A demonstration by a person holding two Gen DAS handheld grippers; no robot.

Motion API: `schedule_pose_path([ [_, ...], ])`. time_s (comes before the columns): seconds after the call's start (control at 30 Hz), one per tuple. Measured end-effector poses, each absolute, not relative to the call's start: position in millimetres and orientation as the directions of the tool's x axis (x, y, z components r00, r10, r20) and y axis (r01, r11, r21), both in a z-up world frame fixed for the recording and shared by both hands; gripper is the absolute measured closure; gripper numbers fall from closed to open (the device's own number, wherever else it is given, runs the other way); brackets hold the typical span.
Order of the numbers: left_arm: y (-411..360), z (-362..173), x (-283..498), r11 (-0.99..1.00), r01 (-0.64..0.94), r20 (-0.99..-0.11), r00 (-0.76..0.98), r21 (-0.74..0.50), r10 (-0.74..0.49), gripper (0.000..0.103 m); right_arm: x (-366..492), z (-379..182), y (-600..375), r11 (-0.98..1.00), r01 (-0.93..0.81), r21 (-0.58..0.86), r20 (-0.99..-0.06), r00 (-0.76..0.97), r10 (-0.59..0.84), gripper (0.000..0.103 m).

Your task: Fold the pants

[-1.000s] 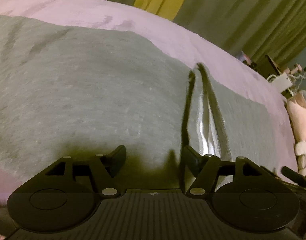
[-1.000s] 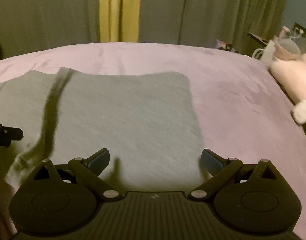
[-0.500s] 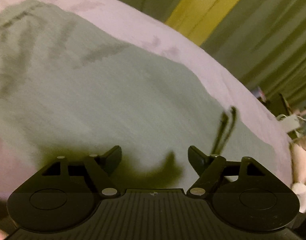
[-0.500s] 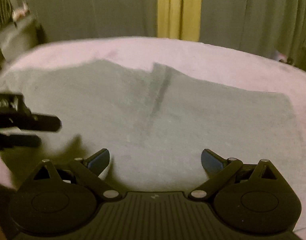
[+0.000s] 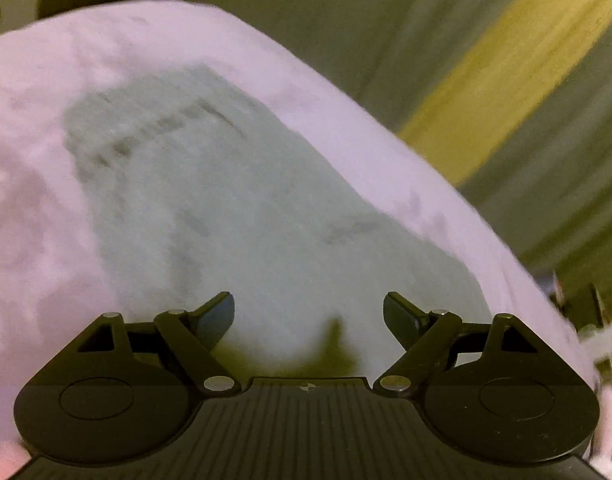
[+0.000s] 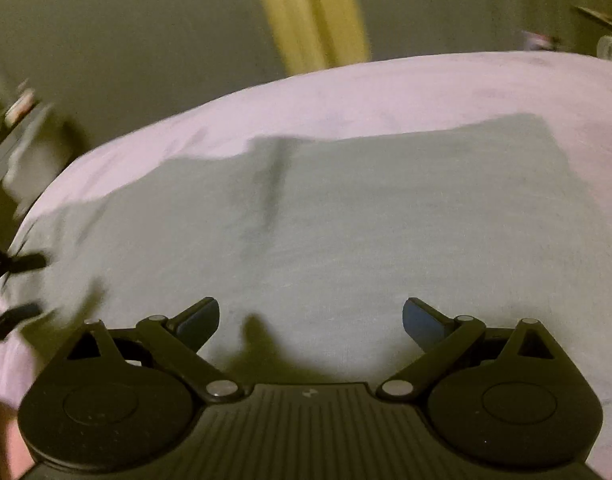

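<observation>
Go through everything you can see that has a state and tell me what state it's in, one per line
Pants: lying flat on the bed, with a crease near the far edge, held by neither gripper.
Left hand-held gripper: open, empty, over the pants.
Right hand-held gripper: open, empty, over the pants.
Bed cover: spread out under the pants.
Curtains: drawn shut.

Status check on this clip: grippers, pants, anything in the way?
Left gripper open, empty. Right gripper open, empty. Grey pants flat on pink bedspread, ungripped. Nothing on the pants.
</observation>
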State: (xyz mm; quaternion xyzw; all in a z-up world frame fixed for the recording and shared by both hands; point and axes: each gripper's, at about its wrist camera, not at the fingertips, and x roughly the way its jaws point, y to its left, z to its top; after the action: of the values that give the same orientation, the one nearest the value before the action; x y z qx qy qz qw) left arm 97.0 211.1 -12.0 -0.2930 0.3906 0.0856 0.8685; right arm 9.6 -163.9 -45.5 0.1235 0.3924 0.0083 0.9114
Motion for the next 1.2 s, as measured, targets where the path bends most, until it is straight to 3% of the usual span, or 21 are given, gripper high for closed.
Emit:
schedule_pose_path([
  [0.13,260,-11,86,0.766,-0.395,-0.690,0.719,-0.507,-0.086,0.013,-8,-56,-167,0.975,0.072,0.211,-0.708,0.699,0.101,0.005],
  [0.23,293,-22,84,0.715,-0.432,-0.702,0.703,-0.551,-0.116,0.013,-18,-61,-156,0.995,0.023,0.099,-0.714,0.698,0.055,0.005],
  [0.37,326,-38,82,0.577,-0.446,-0.651,0.729,-0.684,-0.210,0.014,-22,-72,-138,0.999,-0.014,-0.048,-0.723,0.691,-0.025,0.004],
  [0.57,344,-32,65,0.511,-0.444,-0.611,0.760,-0.736,-0.220,0.015,-18,-69,-144,1.000,0.013,0.013,-0.729,0.684,0.001,0.004],
  [0.63,351,-33,63,0.503,-0.451,-0.607,0.769,-0.738,-0.200,0.011,-16,-68,-142,1.000,0.011,0.006,-0.729,0.685,-0.003,0.004],
  [0.77,362,-34,60,0.552,-0.552,-0.694,0.717,-0.625,-0.069,0.010,-15,-69,-138,1.000,0.003,-0.027,-0.731,0.682,-0.022,0.004],
  [0.9,366,-48,70,0.504,-0.477,-0.625,0.761,-0.720,-0.173,0.010,-16,-67,-140,1.000,0.006,-0.010,-0.731,0.682,-0.011,0.004],
  [1.2,382,-80,90,0.399,-0.442,-0.551,0.806,-0.803,-0.216,0.010,-11,-66,-135,0.999,0.012,-0.030,-0.737,0.675,-0.030,0.004],
])
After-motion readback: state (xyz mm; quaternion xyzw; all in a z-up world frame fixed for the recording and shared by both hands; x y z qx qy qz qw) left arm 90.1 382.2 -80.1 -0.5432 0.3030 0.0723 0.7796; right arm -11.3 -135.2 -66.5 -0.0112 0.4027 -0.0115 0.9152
